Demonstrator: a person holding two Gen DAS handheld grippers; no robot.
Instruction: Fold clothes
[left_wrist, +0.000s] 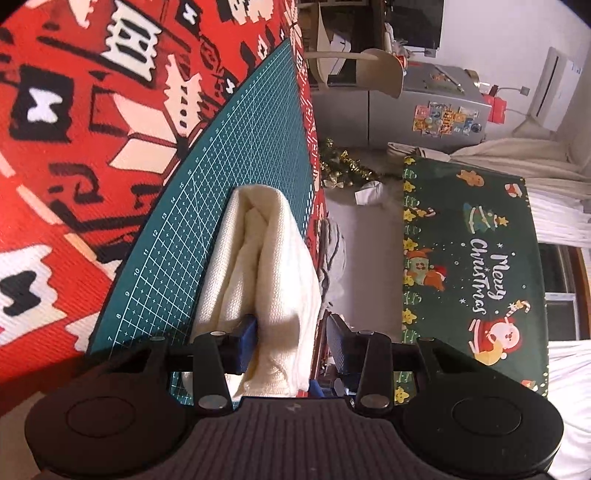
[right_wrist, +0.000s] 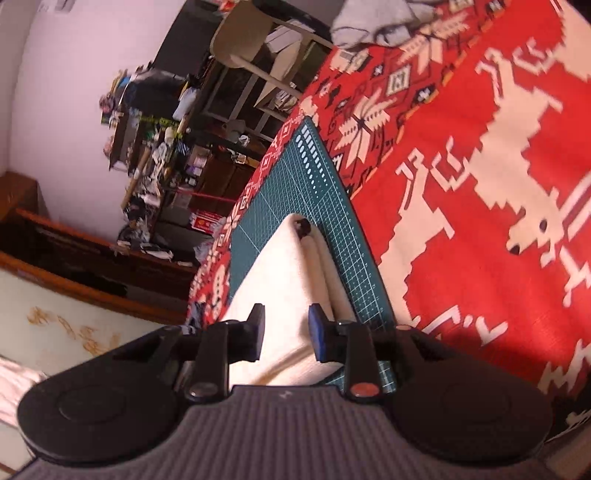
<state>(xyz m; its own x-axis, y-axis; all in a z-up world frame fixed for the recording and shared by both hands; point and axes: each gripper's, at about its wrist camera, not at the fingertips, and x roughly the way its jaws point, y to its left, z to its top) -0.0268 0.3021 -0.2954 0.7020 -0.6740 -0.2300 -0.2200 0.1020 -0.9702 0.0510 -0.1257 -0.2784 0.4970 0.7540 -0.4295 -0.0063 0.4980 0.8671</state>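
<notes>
A white knitted cloth (left_wrist: 266, 251) lies folded into a thick bundle on the green cutting mat (left_wrist: 221, 166), near the table's edge. My left gripper (left_wrist: 291, 341) straddles its near end. One blue pad (left_wrist: 247, 339) sits in a fold, and the other finger (left_wrist: 338, 339) stands clear of the fabric, so it is open. In the right wrist view the same cloth (right_wrist: 280, 266) stretches away over the mat (right_wrist: 295, 177). My right gripper (right_wrist: 287, 334) has the cloth filling the narrow gap from pad to pad, with rolled layers beside its blue pad (right_wrist: 317, 336).
A red patterned tablecloth (left_wrist: 74, 147) covers the table around the mat. A grey garment (right_wrist: 373, 18) lies at its far corner. Beyond the table edge are a chair (left_wrist: 354, 70), a green Christmas cloth (left_wrist: 472, 258), a fridge (left_wrist: 424, 107) and cluttered shelves (right_wrist: 155, 147).
</notes>
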